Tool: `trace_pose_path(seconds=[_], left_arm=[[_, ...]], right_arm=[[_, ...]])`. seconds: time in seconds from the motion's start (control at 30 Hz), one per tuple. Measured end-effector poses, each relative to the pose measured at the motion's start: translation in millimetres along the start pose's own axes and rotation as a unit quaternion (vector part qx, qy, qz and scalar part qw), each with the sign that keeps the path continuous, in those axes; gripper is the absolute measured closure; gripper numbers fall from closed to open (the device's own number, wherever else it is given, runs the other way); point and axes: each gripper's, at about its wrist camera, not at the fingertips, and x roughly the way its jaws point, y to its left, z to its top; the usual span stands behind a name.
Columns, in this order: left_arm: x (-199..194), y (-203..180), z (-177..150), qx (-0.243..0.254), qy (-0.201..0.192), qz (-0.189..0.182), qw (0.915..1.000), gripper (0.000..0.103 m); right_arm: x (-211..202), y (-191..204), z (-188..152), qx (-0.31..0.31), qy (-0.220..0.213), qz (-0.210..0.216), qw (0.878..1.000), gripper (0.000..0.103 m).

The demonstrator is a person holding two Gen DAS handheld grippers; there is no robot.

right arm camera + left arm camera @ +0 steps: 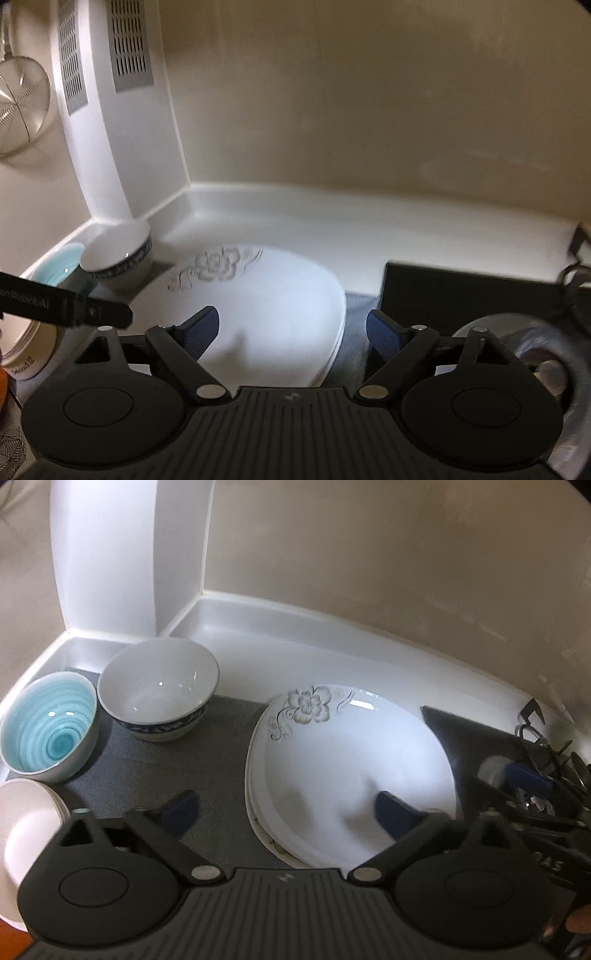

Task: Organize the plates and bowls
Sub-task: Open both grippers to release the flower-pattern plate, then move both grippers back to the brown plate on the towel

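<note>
On grey mat (147,775), flowered plate (332,768)

3 bowls: 1 blue-swirled bowl (50,727), 1 blue-banded white bowl (159,694), 1 plain white bowl (26,823). 1 stack of flowered plates (332,760). 1 strainer (20,107). 2 grippers.

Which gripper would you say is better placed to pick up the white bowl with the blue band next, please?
Probably the left gripper: it is open, and the white bowl with the blue band stands just beyond its left finger. The right gripper sits farther off, with the flowered plate in between.
</note>
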Motion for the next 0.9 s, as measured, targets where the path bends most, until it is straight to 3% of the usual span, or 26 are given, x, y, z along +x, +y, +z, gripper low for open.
trace_pose_path(seconds=[0.2,0.3,0.63,0.9], left_arm=[[-25.9,-5.7,-11.4,0.000,-0.002,-0.009,1.0000,0.000],[-45.1,-2.9,-24.5,-0.003,-0.007,-0.002,1.0000,0.000],[-124.2,31.8,-85.3,-0.013,-0.018,0.037,0.9991,0.000],[-177.3,89.5,-131.2,-0.075,-0.016,0.094,0.9927,0.000]], right_arm=[[-40.9,3.9,1.5,0.037,-0.009,-0.024,0.999,0.013],[-64.2,16.9,-5.0,0.053,-0.004,-0.035,0.998,0.008],[-108.9,88.4,-26.2,0.021,0.053,0.022,0.998,0.003],[-120.9,146.5,-34.0,-0.025,0.066,0.076,0.995,0.003]])
